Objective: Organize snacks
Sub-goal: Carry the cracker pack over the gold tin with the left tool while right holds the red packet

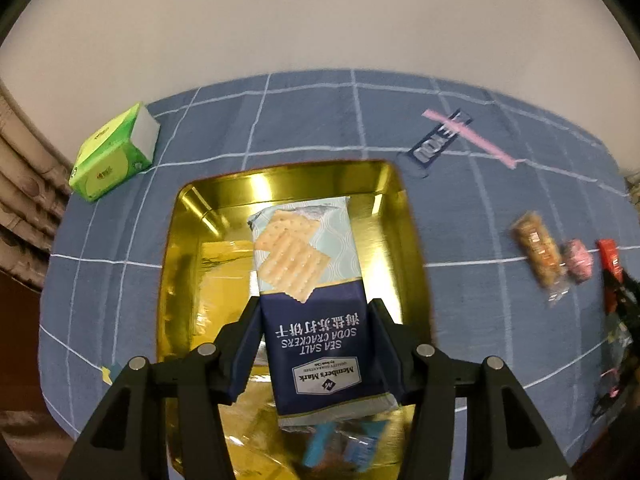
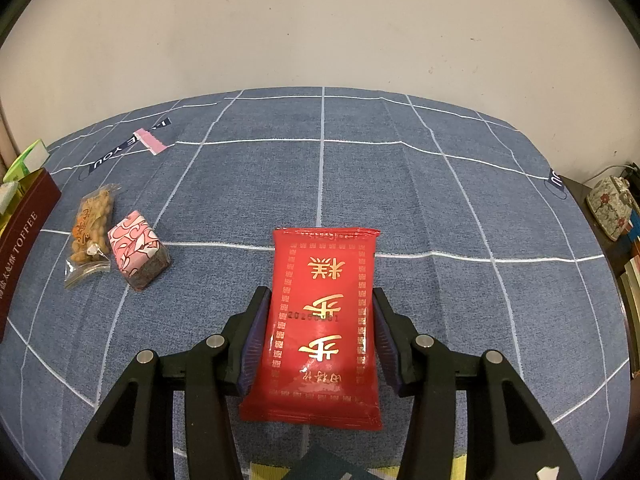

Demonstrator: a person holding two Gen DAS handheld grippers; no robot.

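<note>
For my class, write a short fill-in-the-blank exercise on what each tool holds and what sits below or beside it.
1. The left tool grips a pack of sea salt soda ____.
2. Below that pack sits a shiny ____-coloured tin.
3. The right tool grips a ____ packet with gold characters.
4. The tablecloth is ____ with white grid lines.

Missing words: crackers; gold; red; blue

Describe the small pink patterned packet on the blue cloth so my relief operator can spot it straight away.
Start from the blue grid tablecloth in the right wrist view and look left, towards the dark red toffee box at the edge. Two small snacks lie side by side there. The pink patterned packet is the blocky one with white swirls, on the right of the clear bag of brown nuts.
</note>
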